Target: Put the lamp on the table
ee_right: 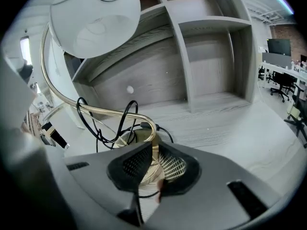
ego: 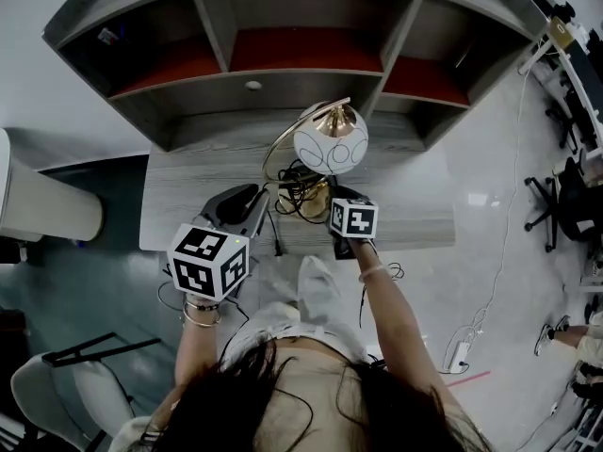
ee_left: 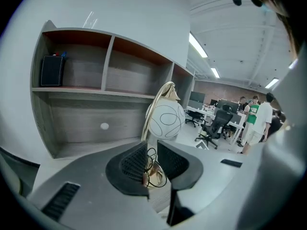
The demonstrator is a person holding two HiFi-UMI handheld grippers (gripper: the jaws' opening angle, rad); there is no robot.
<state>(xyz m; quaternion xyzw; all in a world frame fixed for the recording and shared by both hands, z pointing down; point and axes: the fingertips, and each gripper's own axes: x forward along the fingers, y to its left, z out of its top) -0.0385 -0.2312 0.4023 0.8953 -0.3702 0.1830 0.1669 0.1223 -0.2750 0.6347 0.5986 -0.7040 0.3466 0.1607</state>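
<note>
The lamp has a white globe shade (ego: 329,141) with a looping line pattern, a curved brass stem (ee_left: 152,110) and a round brass base (ee_right: 138,139) tangled with black cord (ee_right: 103,128). The base sits low on the grey wooden desk (ego: 188,191), near its front edge. My right gripper (ego: 332,207) comes in from the right and is shut on the rim of the base (ego: 306,202). From the left, my left gripper (ego: 268,199) has its jaws nearly together where the stem comes down. The shade (ee_right: 93,16) hangs above the right gripper.
A shelf unit (ego: 283,55) with red-backed cubbies stands at the back of the desk. A dark box (ee_left: 51,71) sits in its left cubby. Office chairs (ee_left: 215,124) and people (ee_left: 259,119) are off to the right. A power strip (ego: 461,354) lies on the floor.
</note>
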